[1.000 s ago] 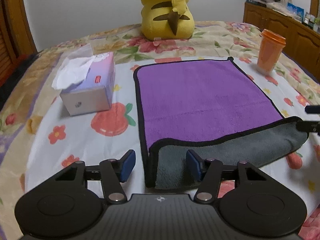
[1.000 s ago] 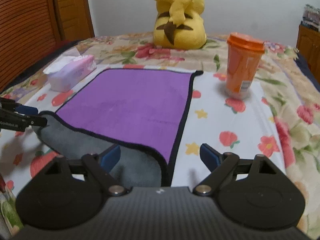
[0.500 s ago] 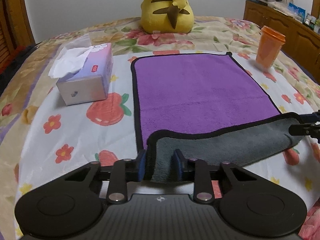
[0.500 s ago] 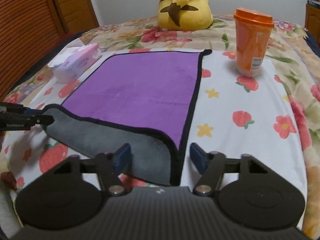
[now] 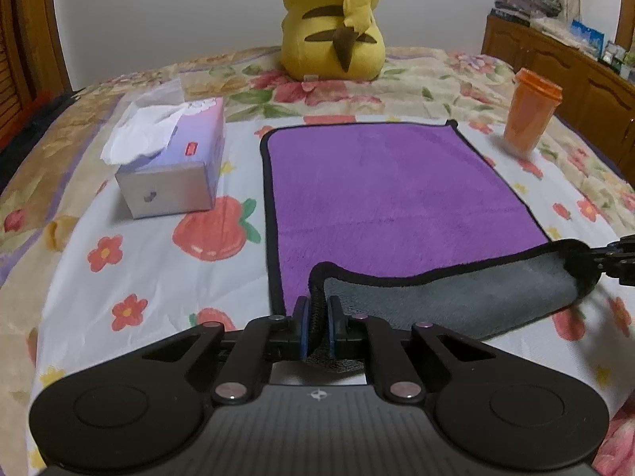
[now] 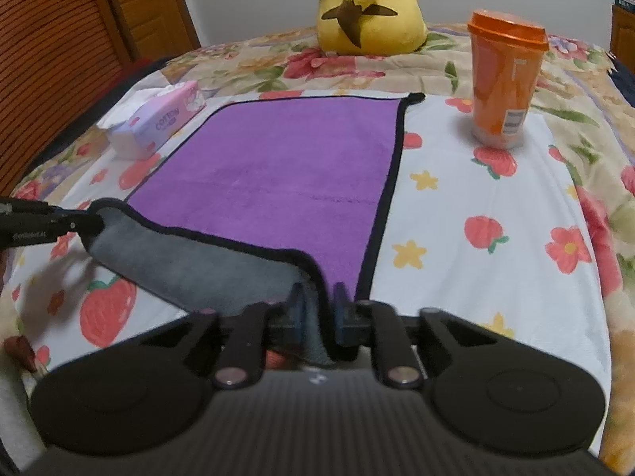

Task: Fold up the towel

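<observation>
on the flowered bed (image 5: 131,254) the towel (image 5: 381,182) lies flat, purple face up, with its near edge turned over to show the grey underside. the left gripper (image 5: 316,327) is clamped on the near left corner, black hem pinched between its blue pads, and the right gripper (image 6: 315,317) is closed on the near right corner in the same way, though that view is a little blurred at the fingers. the strip between the two corners sags and curls, which suggests a soft, limp, light microfibre cloth with no stiffness of its own; it will likely droop in the middle unless both corners are kept apart and level. the plush pile should grip the pads well, so slipping looks unlikely, and nothing about it seems fragile. the corners by the bound hem look like the best hold, since the hem gives the pads a firmer ridge. a faint crease across the purple face may mark the natural fold line. a tissue box (image 5: 174,166) sits left of the towel, a cup (image 6: 504,83) right of it and a plush toy (image 5: 335,27) beyond its far edge, all clear of the cloth.
</observation>
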Demonstrator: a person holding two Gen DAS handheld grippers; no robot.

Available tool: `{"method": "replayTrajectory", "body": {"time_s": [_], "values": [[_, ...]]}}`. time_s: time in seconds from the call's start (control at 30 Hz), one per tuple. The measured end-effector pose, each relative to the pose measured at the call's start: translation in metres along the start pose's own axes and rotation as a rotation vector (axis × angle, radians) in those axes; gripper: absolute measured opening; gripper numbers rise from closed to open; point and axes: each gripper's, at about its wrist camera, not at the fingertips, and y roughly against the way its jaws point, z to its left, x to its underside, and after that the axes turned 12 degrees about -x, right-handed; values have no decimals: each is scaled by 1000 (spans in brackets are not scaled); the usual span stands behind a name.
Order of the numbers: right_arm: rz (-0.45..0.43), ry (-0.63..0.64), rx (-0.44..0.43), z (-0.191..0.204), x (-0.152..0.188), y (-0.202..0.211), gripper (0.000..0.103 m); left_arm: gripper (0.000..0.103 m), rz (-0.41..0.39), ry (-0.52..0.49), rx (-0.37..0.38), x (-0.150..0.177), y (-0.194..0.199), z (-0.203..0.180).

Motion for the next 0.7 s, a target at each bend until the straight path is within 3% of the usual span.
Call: {"method": "replayTrajectory", "body": {"time_s": [0.47, 0.7], "values": [[-103, 40, -18, 6, -14, 21, 5, 11, -143, 39, 20, -14, 32, -2], [-158, 59, -21, 4, -24, 27, 5, 10, -166, 56, 12, -20, 29, 2]]}}
